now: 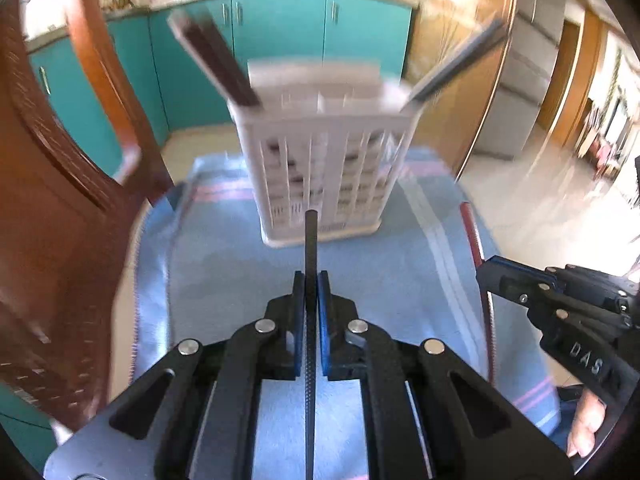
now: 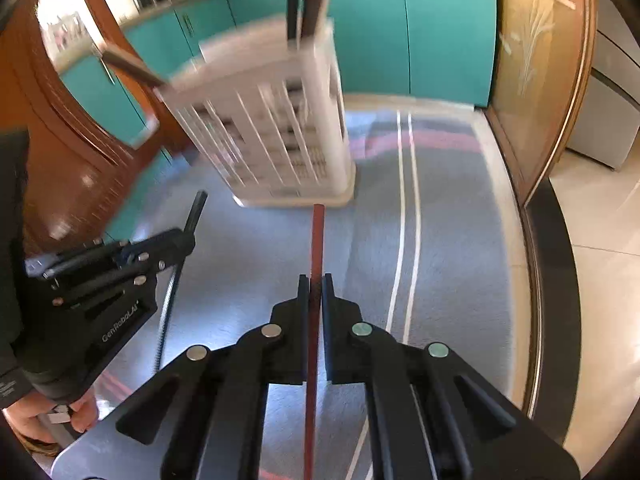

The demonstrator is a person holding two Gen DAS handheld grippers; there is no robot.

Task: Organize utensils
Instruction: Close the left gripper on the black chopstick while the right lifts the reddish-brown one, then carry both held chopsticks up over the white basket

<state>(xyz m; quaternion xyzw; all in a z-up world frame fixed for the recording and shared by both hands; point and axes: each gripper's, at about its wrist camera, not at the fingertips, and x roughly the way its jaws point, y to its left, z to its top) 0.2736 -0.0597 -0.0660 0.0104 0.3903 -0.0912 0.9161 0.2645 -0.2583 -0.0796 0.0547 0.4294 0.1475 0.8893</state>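
— What have the two sets of fingers got hold of?

— The left gripper (image 1: 311, 276) has its fingers pinched tight on a black chopstick (image 1: 310, 240). The right gripper (image 2: 316, 278) is clamped the same way on a red chopstick (image 2: 317, 240). Each stick runs straight out along its fingers, tip forward.

— And where do they go?

— Into the white slotted holder (image 1: 328, 176), I'd say. It stands upright on the blue striped cloth (image 1: 400, 280) over the table, straight ahead of both tips and a bit beyond them. Its open top sits higher than the tips, so each stick would have to rise and tilt point-down. Neither hand looks clearly nearer.

— How many pieces altogether?

— Two chopsticks in hand, one per gripper. One holder. Dark sticks already lean out at its left and right corners (image 1: 216, 64); too blurred to count.
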